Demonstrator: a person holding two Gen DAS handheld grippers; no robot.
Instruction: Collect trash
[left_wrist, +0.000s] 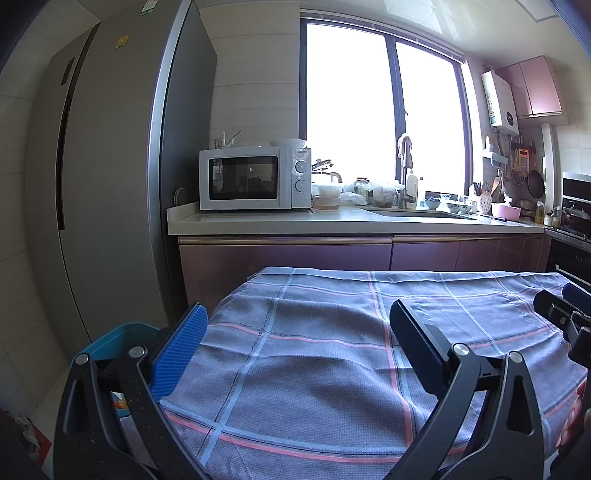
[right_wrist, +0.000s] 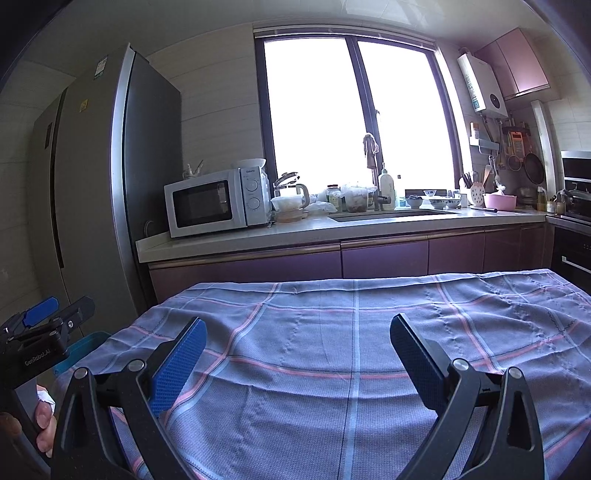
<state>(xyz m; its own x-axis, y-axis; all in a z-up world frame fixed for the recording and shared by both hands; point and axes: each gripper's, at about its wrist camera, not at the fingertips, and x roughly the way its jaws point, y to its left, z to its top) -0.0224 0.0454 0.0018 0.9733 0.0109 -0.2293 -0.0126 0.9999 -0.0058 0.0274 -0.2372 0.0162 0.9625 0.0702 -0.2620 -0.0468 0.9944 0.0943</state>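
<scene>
Over the checked cloth (left_wrist: 314, 354) both grippers hover, left gripper (left_wrist: 297, 345) and right gripper (right_wrist: 298, 354) jaws wide open, empty. No trash visible on it. Teal bin (left_wrist: 122, 334) sits left; scan there before closing.

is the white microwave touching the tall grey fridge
Apart. The right wrist view shows bare counter between the white microwave and the tall grey fridge.
</scene>
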